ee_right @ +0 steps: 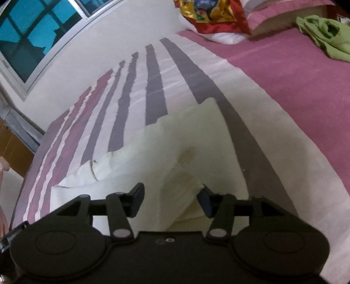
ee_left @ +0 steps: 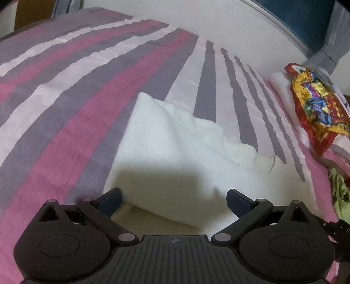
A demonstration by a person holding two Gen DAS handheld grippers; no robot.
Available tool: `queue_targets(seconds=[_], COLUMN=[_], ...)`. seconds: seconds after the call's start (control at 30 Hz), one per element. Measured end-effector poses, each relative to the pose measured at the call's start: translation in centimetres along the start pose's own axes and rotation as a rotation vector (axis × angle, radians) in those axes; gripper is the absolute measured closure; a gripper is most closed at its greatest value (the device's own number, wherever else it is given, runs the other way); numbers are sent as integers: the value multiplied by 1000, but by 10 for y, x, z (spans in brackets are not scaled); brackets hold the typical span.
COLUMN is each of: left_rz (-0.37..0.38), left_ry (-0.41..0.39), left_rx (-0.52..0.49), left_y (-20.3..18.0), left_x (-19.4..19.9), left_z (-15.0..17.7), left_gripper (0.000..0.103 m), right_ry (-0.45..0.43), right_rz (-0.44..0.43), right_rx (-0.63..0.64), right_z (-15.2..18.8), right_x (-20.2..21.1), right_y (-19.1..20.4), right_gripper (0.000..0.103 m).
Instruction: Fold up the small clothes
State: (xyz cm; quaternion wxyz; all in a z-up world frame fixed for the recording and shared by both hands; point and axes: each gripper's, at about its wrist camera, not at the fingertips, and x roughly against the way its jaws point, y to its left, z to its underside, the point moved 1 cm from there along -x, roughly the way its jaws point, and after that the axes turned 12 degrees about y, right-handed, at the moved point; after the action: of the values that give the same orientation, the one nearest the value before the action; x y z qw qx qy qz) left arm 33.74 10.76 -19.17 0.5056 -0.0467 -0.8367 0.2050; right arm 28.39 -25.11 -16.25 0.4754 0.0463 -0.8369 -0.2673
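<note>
White terry lay just ahead of both spread, empty tools, the left hand-held gripper [ee_left: 174, 202] and the right hand-held gripper [ee_right: 170, 201] straddling the near edge of the half-folded towel [ee_left: 175, 139], which lay on the striped bed [ee_left: 65, 91].

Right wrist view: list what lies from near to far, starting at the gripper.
Right gripper, open → white cloth with a brownish stain → grey-striped pink and white bedsheet → red and yellow patterned fabric.

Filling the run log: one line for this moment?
left gripper open over white cloth | right gripper open, cloth between fingers | bedsheet
</note>
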Motion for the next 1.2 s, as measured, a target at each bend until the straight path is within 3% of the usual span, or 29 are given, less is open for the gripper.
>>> queue_targets(seconds=[0.07,0.13,0.33,0.47,0.53,0.7,0.77,0.87,1.03,1.1,1.2], left_rz=[12,6,24,37,48,39,30,13,1,-24,-48], left_ry=[10,8,-39,-127,-129,-97,-68,-63,-47,-31,-25], left_rx=[16,18,35,-3,-43,-68,-49,-29,-42,-73,-128], left_y=[3,5,8,-3,-14,-31,-30,-25,-29,-29,-33], left_x=[0,0,9,23,22,2,-6,-12,-18,-24,-21], left_z=[1,3,2,-2,-6,-17,-19,-17,-14,-10,-2], left_gripper=[2,2,2,3,3,3,3,3,3,3,3], right_ry=[-7,-9,-17,-130,-166,-8,-9,-50,-108,-45,39], right_rz=[1,30,58,-2,6,142,226,330,217,193,255], right_rx=[12,24,44,172,243,140,123,120,186,226,216], right_z=[0,-2,-6,-16,-24,-34,-29,-28,-23,-16,-8], right_x=[-1,-7,-15,7,15,-18,-19,-9,8,-3,-24], right_y=[2,3,5,33,44,6,-4,-10,6,16,6], right_gripper=[54,69,93,94,94,87,80,79,76,76,78])
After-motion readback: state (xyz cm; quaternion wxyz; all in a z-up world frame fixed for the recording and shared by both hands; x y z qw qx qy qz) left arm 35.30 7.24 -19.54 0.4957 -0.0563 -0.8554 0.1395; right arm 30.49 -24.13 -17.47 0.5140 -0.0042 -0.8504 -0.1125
